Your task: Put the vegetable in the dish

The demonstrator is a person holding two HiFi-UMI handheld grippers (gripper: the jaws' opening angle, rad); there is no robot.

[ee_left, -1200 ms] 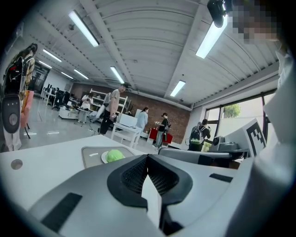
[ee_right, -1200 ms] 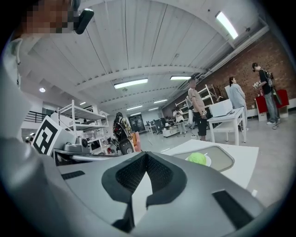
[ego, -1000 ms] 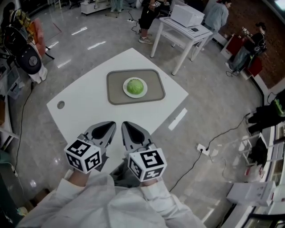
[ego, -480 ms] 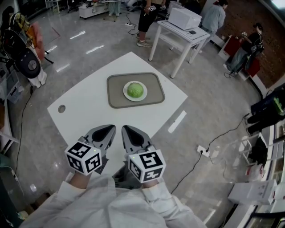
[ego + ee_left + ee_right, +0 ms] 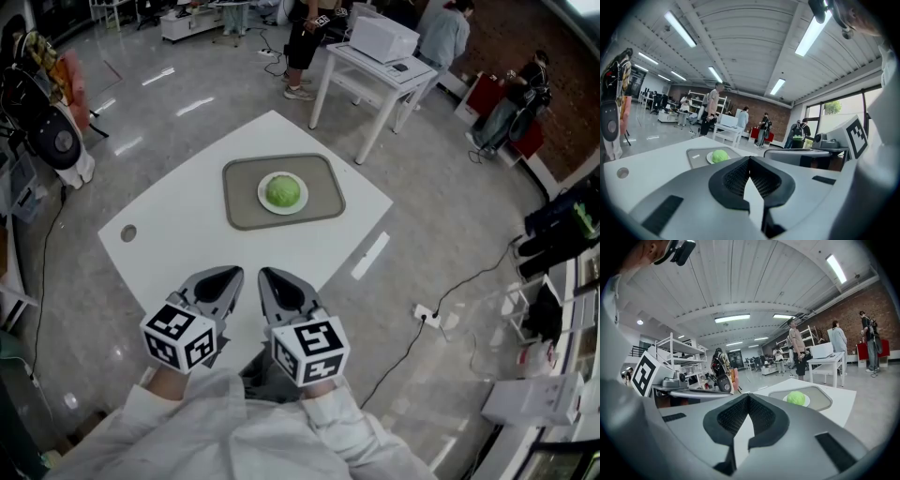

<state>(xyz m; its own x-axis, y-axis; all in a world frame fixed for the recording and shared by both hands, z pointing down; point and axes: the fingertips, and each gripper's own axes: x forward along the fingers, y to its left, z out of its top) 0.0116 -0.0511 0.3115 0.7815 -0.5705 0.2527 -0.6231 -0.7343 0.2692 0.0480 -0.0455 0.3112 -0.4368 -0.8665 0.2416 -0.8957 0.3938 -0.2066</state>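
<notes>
Down at the near edge of the white bench [image 5: 178, 244], both grippers are parked side by side, noses pointing across the top. Left gripper [image 5: 750, 160]: jaws pressed fully together, nothing between them, and its own view shows just the dark pads meeting. Right gripper [image 5: 748, 397]: same picture, jaws closed tight and empty. The marker cubes [image 5: 178, 336] ride at the back of each one, just ahead of the person's white sleeves [image 5: 187, 431].

Now look across the bench. The vegetable [image 5: 283, 190], round and pale green, is sitting on the small white dish [image 5: 263, 195]. That dish rests in the middle of a grey tray [image 5: 239, 211] with rounded corners, on the far half of the bench. It's well apart from both grippers, with bare white surface between them.

From the left gripper view the vegetable shows just left of the jaw tips; from the right gripper view it sits off to the right.

Over by the bench's left corner there's a small round hole [image 5: 128, 232]. Beyond, on the glossy grey floor [image 5: 450, 216], stands a second bench [image 5: 375, 64] carrying a white box [image 5: 382, 36], with people [image 5: 448, 33] standing around it.
</notes>
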